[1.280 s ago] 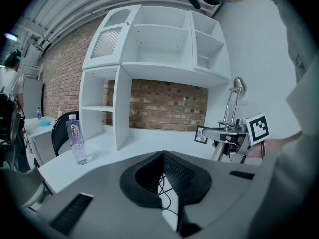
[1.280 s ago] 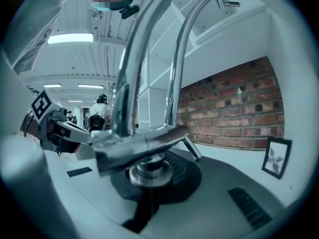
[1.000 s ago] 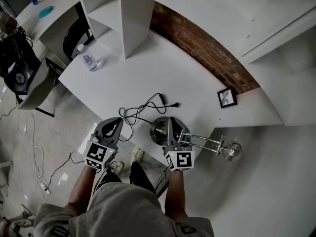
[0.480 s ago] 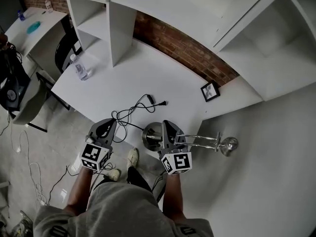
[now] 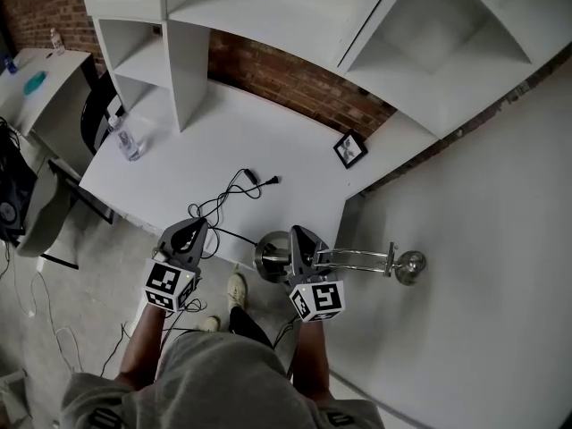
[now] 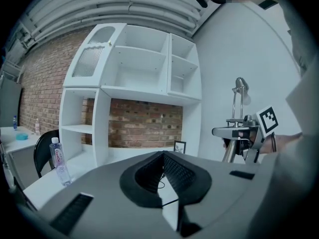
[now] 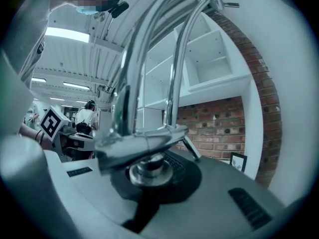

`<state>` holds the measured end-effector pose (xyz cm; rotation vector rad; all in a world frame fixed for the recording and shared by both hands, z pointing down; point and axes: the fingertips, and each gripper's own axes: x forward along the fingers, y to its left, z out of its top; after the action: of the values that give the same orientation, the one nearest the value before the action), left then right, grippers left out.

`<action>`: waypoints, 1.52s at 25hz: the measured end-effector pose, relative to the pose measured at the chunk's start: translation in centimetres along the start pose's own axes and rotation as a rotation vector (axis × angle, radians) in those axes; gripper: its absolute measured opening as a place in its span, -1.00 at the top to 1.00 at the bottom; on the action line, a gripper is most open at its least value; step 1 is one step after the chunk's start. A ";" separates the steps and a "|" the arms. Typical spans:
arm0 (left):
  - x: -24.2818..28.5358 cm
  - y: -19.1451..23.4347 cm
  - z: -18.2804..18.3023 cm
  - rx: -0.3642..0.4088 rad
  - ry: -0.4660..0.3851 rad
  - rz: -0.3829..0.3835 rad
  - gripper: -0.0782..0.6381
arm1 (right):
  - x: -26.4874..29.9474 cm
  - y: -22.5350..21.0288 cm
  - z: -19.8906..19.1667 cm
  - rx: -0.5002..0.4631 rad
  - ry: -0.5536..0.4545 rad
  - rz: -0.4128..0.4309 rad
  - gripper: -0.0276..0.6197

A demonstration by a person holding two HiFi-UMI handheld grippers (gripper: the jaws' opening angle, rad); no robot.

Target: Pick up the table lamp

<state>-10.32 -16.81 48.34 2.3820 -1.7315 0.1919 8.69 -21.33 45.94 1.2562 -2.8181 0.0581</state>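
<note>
The chrome table lamp (image 5: pixel 357 258) hangs in the air off the white table's (image 5: pixel 286 132) front edge, its round base (image 5: pixel 268 256) left and its head (image 5: pixel 412 266) right. My right gripper (image 5: pixel 298 240) is shut on the lamp's stem (image 7: pixel 145 167) just above the base; the twin chrome arms (image 7: pixel 149 59) rise past its camera. The black cord (image 5: pixel 225 202) trails from the lamp across the table to its plug (image 5: pixel 272 180). My left gripper (image 5: pixel 191 231) is held left of the lamp, shut with nothing in it (image 6: pixel 162 156). In the left gripper view the lamp (image 6: pixel 238 118) shows at the right.
A small framed picture (image 5: pixel 350 148) stands by the brick wall. A water bottle (image 5: pixel 124 138) stands at the table's left end. White shelving (image 5: pixel 170 52) rises behind. A chair (image 5: pixel 94 114) and a second desk (image 5: pixel 36 74) are further left. More cables (image 5: pixel 54 302) lie on the floor.
Both grippers have come back from the table and risen. The lamp went with the right gripper: its base was at the table's front edge, now it hangs beyond it.
</note>
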 end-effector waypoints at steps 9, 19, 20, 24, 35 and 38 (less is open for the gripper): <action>-1.9 -3.0 0.3 0.028 -0.015 -0.098 0.77 | -5.4 0.9 0.6 0.009 -0.015 -0.105 0.85; -3.8 -6.4 0.5 0.069 -0.035 -0.197 0.77 | -10.6 2.0 0.4 0.017 -0.024 -0.193 0.85; -4.0 -6.6 0.4 0.070 -0.033 -0.199 0.77 | -11.1 2.1 0.4 0.017 -0.024 -0.199 0.85; -5.1 -7.7 0.3 0.071 -0.030 -0.209 0.77 | -12.9 2.6 0.3 0.017 -0.022 -0.221 0.85; -7.3 -9.6 -1.0 0.083 -0.015 -0.242 0.77 | -17.0 4.1 -0.7 0.022 -0.020 -0.268 0.85; -7.7 -10.0 -1.0 0.085 -0.011 -0.240 0.77 | -17.7 4.2 -0.7 0.026 -0.024 -0.270 0.85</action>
<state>-3.17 -6.45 46.92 2.6302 -1.4518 0.2211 17.35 -5.36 45.45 1.6393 -2.6463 0.0684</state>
